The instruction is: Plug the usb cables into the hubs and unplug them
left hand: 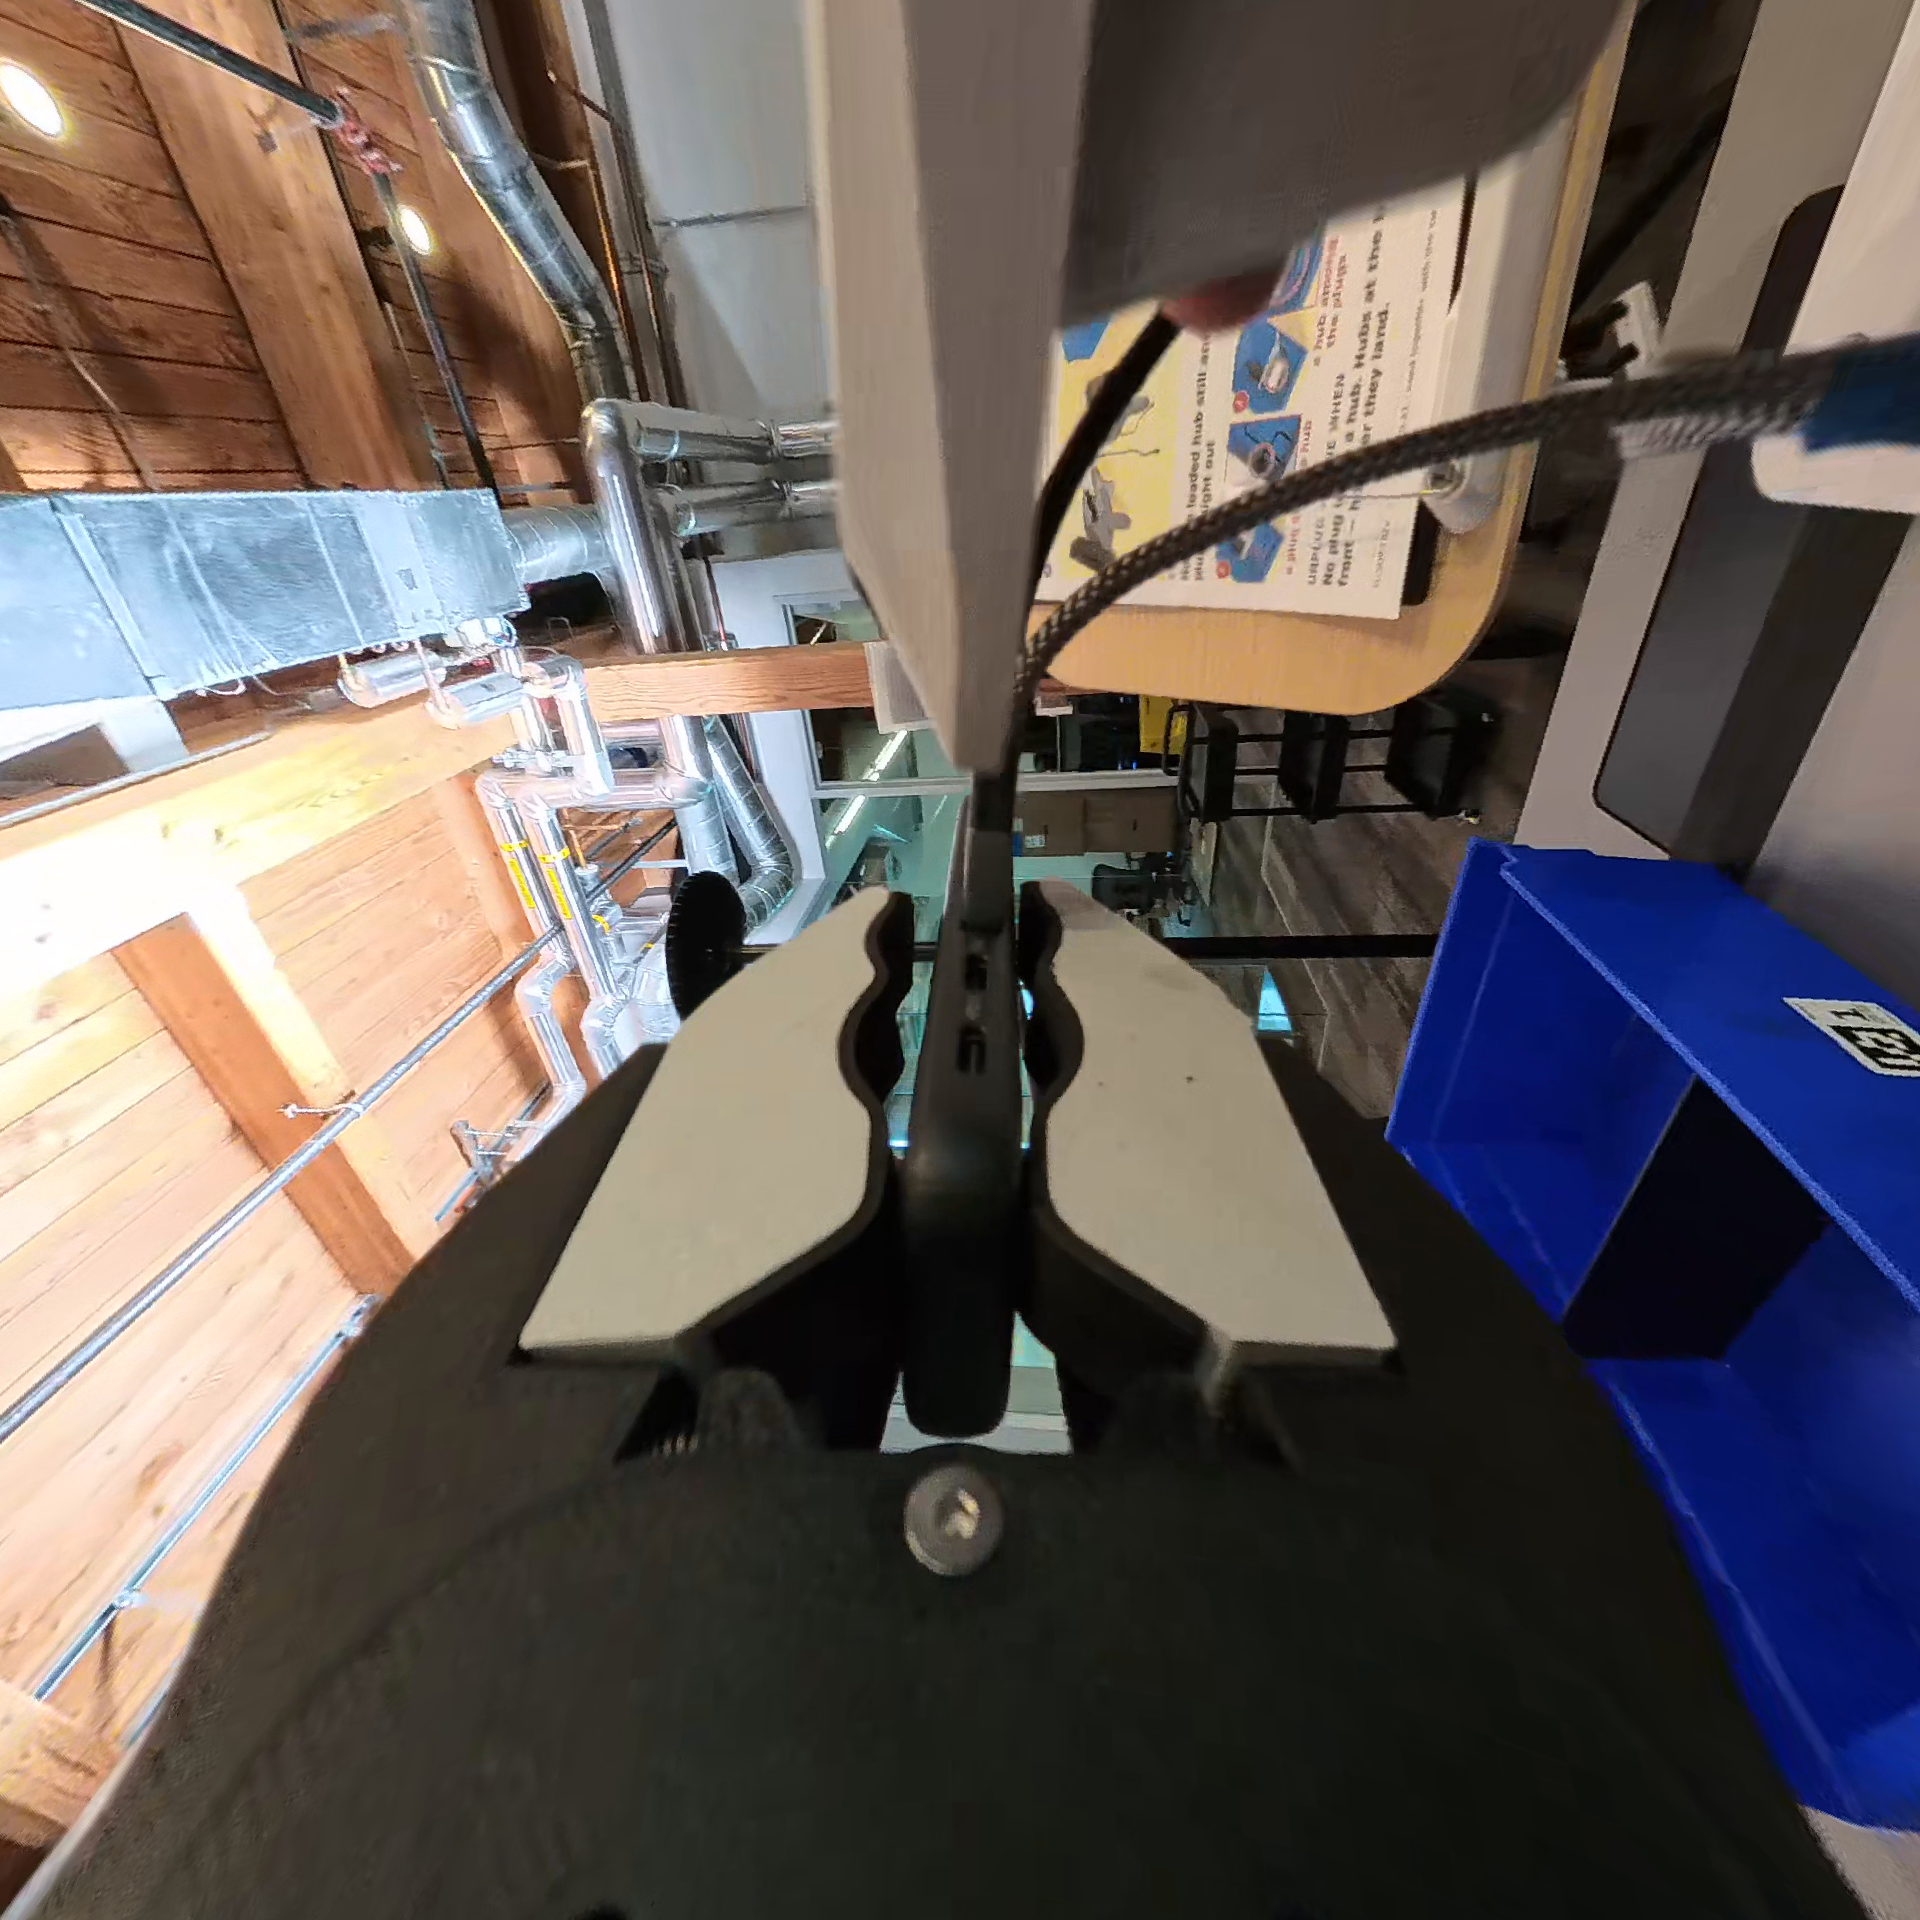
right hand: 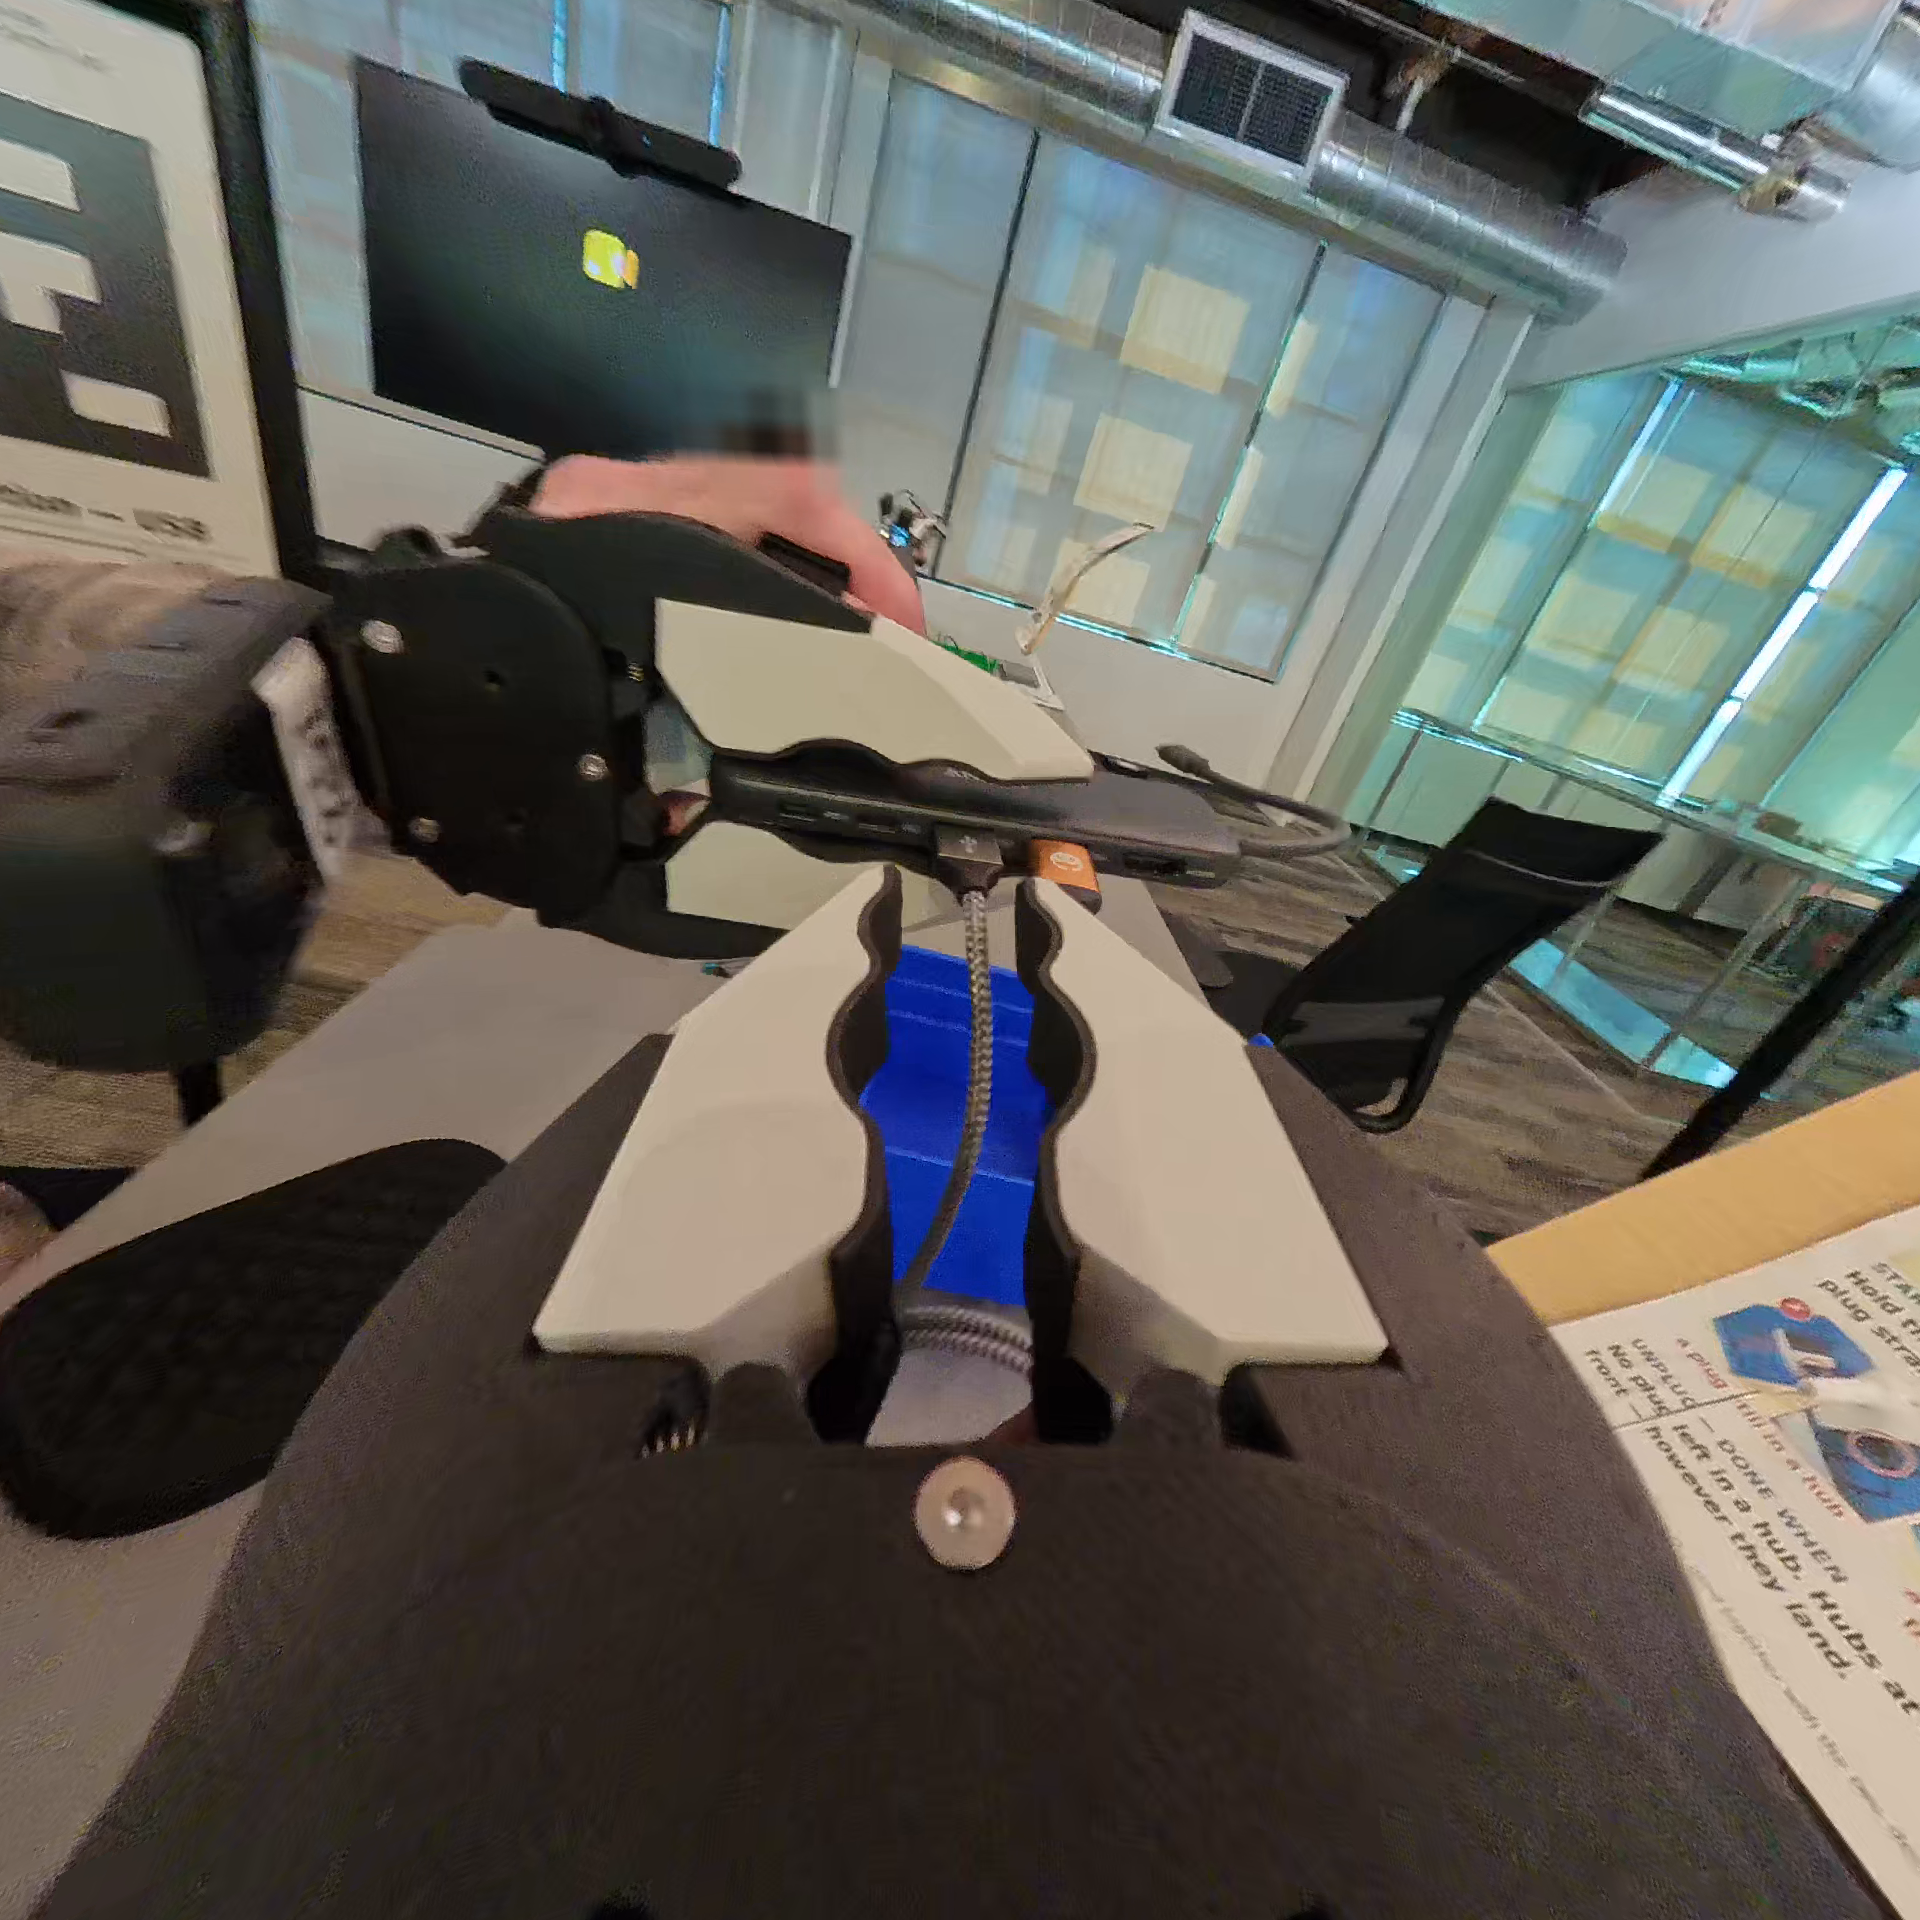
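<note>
Two plugs are sitting in the hub [right hand: 966, 805] your left tool [right hand: 873, 769] is clamping at frame centre; your right tool [right hand: 961, 904], spread around the braided cable [right hand: 971, 1039], is risking a skewed pull.

You are working in an office-style lab space. Exposed metal ductwork [left hand: 260, 592] and silver pipes [left hand: 623, 540] run under a timber-plank ceiling [left hand: 208, 1143]. Glass partition walls [right hand: 1174, 416] enclose the room, with a dark wall monitor [right hand: 592, 281], a black office chair [right hand: 1455, 935], and a blue parts bin [left hand: 1662, 1195].
</note>
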`<state>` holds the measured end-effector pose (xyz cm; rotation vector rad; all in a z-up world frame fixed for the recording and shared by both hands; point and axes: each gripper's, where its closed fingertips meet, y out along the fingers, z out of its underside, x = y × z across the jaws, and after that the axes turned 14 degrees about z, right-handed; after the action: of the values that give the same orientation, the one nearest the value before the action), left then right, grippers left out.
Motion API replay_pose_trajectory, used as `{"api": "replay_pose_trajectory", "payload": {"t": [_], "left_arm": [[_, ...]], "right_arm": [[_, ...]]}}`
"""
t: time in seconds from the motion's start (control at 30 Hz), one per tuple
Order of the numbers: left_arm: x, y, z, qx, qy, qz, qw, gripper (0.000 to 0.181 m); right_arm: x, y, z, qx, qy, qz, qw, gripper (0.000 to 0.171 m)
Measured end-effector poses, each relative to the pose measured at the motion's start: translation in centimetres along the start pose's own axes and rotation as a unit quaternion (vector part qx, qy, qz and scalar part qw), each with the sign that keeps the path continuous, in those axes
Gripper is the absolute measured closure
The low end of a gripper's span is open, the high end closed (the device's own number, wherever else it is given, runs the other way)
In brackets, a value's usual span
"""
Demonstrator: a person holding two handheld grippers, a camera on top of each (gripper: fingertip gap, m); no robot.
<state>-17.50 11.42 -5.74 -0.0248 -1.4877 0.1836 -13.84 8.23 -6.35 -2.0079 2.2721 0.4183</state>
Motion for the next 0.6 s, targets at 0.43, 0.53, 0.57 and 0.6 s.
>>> {"api": "replay_pose_trajectory", "payload": {"t": [0.43,0.53,0.57,0.6], "left_arm": [[0.2,-0.4,-1.4,-0.025,0.004,-0.038,0.999,0.161],[0.4,-0.4,-1.5,-0.032,0.007,-0.043,0.999,0.162],[0.4,-0.4,-1.4,-0.032,0.006,-0.039,0.999,0.162],[0.4,-0.4,-1.4,-0.032,0.004,-0.038,0.999,0.162]], "right_arm": [[0.2,1.5,0.3,-0.025,0.021,0.009,0.999,0.159],[0.2,1.4,0.1,-0.034,0.019,0.009,0.999,0.160],[0.2,1.4,0.2,-0.033,0.021,0.007,0.999,0.160],[0.2,1.4,0.1,-0.033,0.020,0.007,0.999,0.160]]}}
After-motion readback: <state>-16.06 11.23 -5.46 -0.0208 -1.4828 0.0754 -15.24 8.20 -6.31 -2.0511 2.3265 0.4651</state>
